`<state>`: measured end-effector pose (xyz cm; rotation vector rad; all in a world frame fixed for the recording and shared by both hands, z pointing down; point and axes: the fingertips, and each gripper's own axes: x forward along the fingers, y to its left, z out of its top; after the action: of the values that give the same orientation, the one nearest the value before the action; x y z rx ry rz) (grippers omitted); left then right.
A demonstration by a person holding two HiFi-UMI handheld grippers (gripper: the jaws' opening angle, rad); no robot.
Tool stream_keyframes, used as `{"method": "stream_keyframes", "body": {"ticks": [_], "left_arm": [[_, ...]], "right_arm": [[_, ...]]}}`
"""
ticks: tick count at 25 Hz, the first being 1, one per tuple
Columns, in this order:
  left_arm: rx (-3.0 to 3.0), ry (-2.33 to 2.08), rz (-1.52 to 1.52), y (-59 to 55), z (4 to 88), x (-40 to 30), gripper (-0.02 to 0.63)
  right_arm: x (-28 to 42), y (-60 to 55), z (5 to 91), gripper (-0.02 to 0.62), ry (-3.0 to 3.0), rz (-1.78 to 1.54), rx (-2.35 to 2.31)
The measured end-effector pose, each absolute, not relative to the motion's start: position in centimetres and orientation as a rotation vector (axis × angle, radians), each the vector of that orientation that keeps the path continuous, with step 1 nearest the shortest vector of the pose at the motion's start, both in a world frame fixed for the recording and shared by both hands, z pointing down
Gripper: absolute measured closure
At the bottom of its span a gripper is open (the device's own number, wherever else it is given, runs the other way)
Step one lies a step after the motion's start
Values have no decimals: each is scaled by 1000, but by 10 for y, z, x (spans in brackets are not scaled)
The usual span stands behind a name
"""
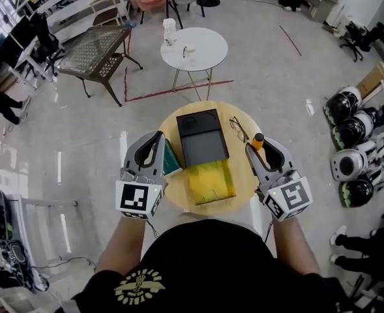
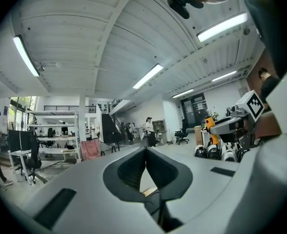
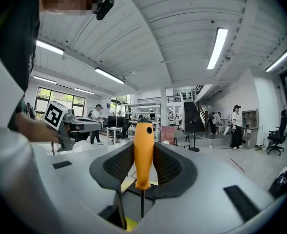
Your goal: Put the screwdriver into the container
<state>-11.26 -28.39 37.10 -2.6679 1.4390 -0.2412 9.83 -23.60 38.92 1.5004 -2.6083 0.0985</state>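
Screwdriver (image 3: 143,145) with the orange handle sits upright between the jaws of my right gripper (image 1: 255,154), which is clamped on the handle about midway up. The thin metal shaft hangs down toward the bottom centre of the right gripper view. In the head view the handle top shows as an orange dot right of centre, just off the container's right side. I judge the screwdriver light and stiff, nothing fragile about it. The smooth round plastic handle looks like it could swivel or slide between the ribbed pads if I tilt it fast, though. The handle is the right place to hold it, since the shaft is too slim for these jaws. The black container (image 1: 205,152) lies in the middle of the round wooden table (image 1: 240,188), open side up, and its dark floor looks bare. Its walls look low, so I expect the tip has to pass over the right rim before I lay the tool flat. A pair of eyeglasses (image 1: 238,128) lies near the container's upper right corner, close to my path. A yellow flat item (image 1: 210,182) touches the container's lower edge. My left gripper (image 2: 145,152) is at the lower left of the container with its jaws together on nothing, and a teal object (image 1: 172,162) lies just beside it. The table's right edge is close under the right gripper, so the open room is leftward, over the container.
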Motion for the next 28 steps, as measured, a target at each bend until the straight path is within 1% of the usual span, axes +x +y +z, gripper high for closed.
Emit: {"method": "stream_keyframes", "body": {"ticks": [14, 28], "left_arm": [[-2741, 1300, -252, -313, 383, -125, 591], [-2812, 1179, -232, -327, 394, -126, 591]], "right_arm": [[73, -255, 386, 459, -2557, 75, 1577], [57, -251, 422, 459, -2458, 152, 1617]]}}
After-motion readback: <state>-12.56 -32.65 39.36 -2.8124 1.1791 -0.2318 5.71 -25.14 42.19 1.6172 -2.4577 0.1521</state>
